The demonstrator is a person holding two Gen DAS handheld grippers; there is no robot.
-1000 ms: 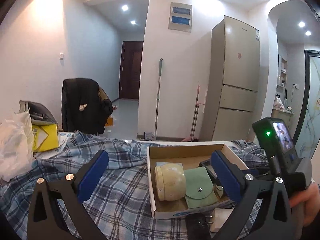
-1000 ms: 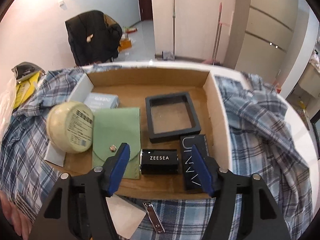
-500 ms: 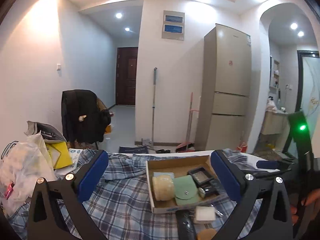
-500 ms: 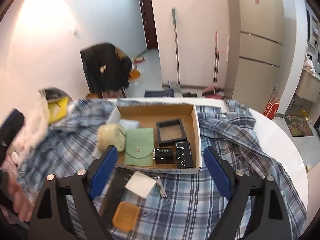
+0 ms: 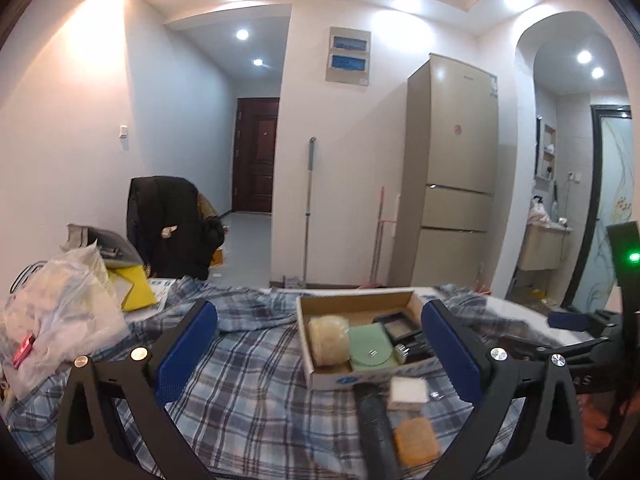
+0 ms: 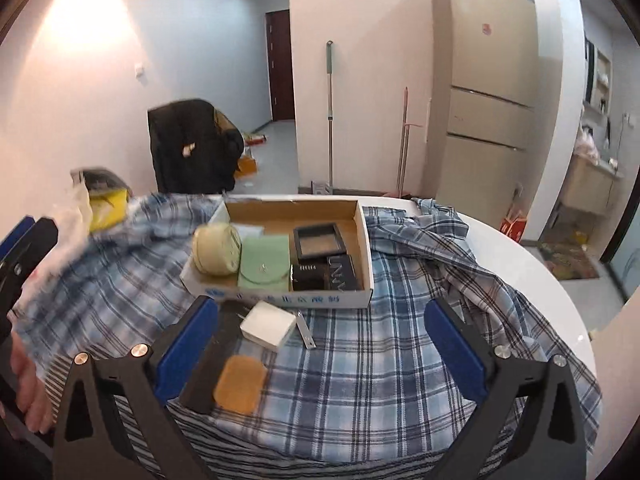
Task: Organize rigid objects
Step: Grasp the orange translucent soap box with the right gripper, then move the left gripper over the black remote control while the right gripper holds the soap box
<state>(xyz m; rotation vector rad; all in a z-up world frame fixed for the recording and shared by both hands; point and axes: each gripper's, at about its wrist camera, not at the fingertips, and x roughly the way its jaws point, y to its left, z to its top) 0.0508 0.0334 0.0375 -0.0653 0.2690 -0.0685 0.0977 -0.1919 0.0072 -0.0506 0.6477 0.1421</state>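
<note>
A cardboard box (image 6: pixel 362 224) (image 5: pixel 304 350) on the plaid cloth holds a cream round jar (image 6: pixel 216 249) (image 5: pixel 328 338), a green pouch (image 6: pixel 264 266) (image 5: pixel 370 346), a black frame (image 6: pixel 318 240) and black cases (image 6: pixel 340 274). In front of the box lie a white block (image 6: pixel 267 325) (image 5: pixel 408 392), an orange pad (image 6: pixel 240 384) (image 5: pixel 416 442), a black flat object (image 6: pixel 212 360) (image 5: pixel 374 420) and a nail clipper (image 6: pixel 305 330). My right gripper (image 6: pixel 322 340) is open and empty, raised before the box. My left gripper (image 5: pixel 320 356) is open and empty, to the box's left.
A plaid cloth (image 6: pixel 400 340) covers the round white table (image 6: pixel 540 272). A plastic bag (image 5: pixel 60 308) and yellow item (image 5: pixel 132 288) sit at the left. A chair with a black jacket (image 5: pixel 172 228), a fridge (image 5: pixel 456 176) and mops stand behind.
Both grippers have pulled back and up from the box, so the box looks smaller. The right gripper opened wider. The items in front of the box came into view.
</note>
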